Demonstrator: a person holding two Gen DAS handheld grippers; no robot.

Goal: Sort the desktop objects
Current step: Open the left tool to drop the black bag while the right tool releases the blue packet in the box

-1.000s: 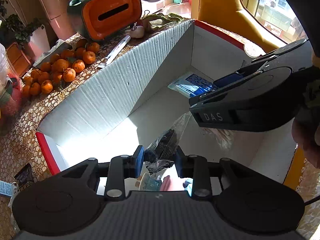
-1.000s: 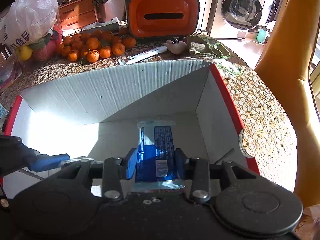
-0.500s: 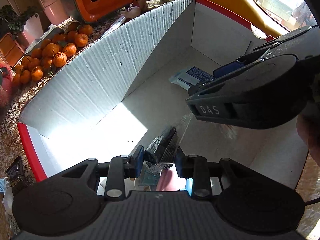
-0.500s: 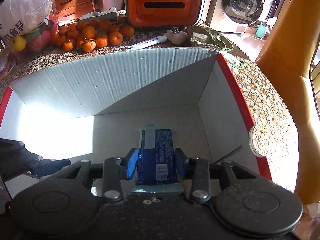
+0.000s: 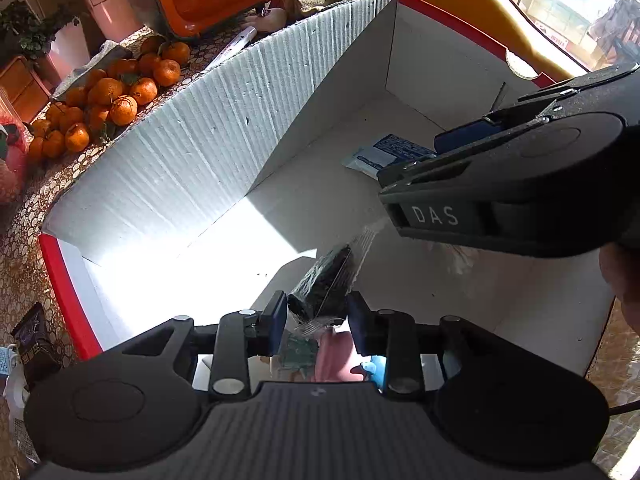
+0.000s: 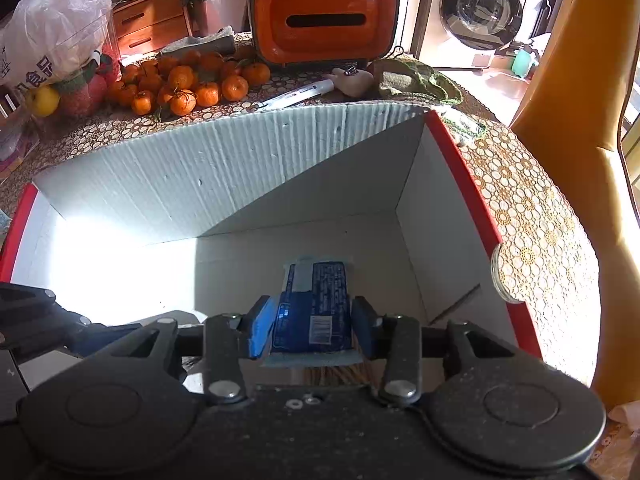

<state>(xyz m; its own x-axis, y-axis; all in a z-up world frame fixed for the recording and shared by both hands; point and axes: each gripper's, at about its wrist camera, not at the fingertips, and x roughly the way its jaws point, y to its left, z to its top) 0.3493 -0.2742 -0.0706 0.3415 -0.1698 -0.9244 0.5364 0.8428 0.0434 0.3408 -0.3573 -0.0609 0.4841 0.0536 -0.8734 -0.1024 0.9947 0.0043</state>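
Observation:
A white cardboard box (image 5: 200,140) with red rims stands open on the patterned tablecloth. My left gripper (image 5: 317,318) is shut on a dark snack in clear wrap (image 5: 324,280), held over the near part of the box floor. My right gripper (image 6: 310,326) is shut on a blue packet (image 6: 316,300) with small print, low inside the box (image 6: 200,180) near its right wall. In the left wrist view that blue packet (image 5: 386,152) sticks out from the right tool's blue pad (image 5: 464,138), close to the floor. Whether it touches the floor I cannot tell.
Behind the box lie several mandarins (image 6: 184,84), an orange case with a slot (image 6: 324,20), a white tube (image 6: 298,96) and a green cloth (image 6: 416,80). A plastic bag (image 6: 52,40) stands at the back left. A yellow chair (image 6: 580,100) is on the right.
Both grippers have sunk lower and further into the box while keeping their hold. The sunlit patch on the box floor looks larger.

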